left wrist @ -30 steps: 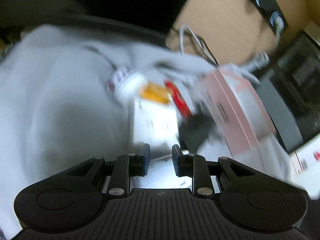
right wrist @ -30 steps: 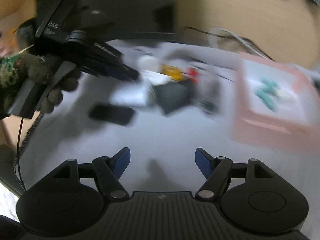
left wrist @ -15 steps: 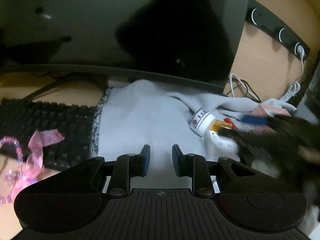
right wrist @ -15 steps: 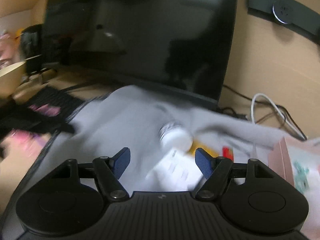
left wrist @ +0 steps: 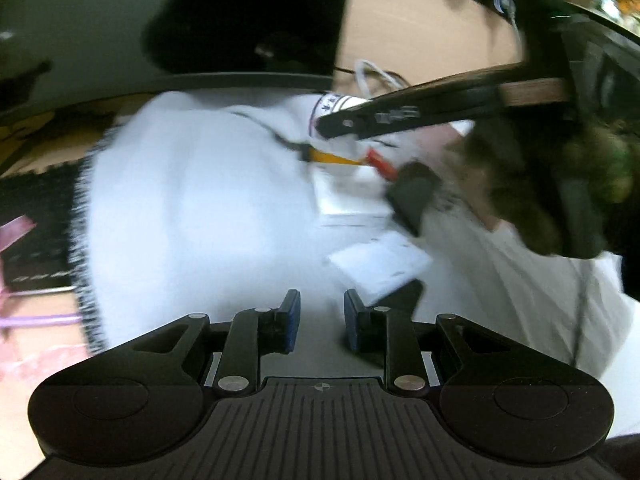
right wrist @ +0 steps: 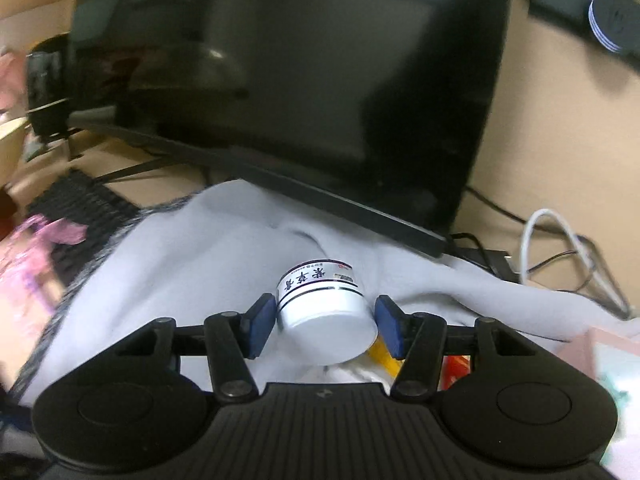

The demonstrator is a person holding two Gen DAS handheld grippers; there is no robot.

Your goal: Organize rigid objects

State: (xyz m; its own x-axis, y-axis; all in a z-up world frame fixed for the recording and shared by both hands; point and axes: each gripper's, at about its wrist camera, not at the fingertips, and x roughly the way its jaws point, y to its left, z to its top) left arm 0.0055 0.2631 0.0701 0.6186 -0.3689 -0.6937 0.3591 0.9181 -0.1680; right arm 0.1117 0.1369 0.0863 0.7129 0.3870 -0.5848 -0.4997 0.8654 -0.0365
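A white round jar with a dark printed label (right wrist: pixel 324 312) lies tilted on a light grey cloth (right wrist: pixel 192 256). My right gripper (right wrist: pixel 325 328) is open, with the jar between its two blue pads; the left pad is at the jar's side and a small gap shows at the right pad. In the left wrist view the same jar (left wrist: pixel 334 106) lies far off, partly hidden by the right gripper's arm (left wrist: pixel 400 116). My left gripper (left wrist: pixel 318 322) is nearly shut and empty above the cloth (left wrist: pixel 192 208).
A dark monitor (right wrist: pixel 288 80) stands just behind the cloth. A keyboard (right wrist: pixel 76 208) and pink ribbon (right wrist: pixel 48 236) lie left. A white card (left wrist: pixel 380 260), a black object (left wrist: pixel 412 196), yellow and red items (left wrist: pixel 360 158) and a pink box (right wrist: pixel 608 360) lie right. Cables (right wrist: pixel 560 248) trail behind.
My right gripper has moved forward and down, bringing the white jar between its pads. The left wrist view has swung right, and the right gripper's arm now crosses it.
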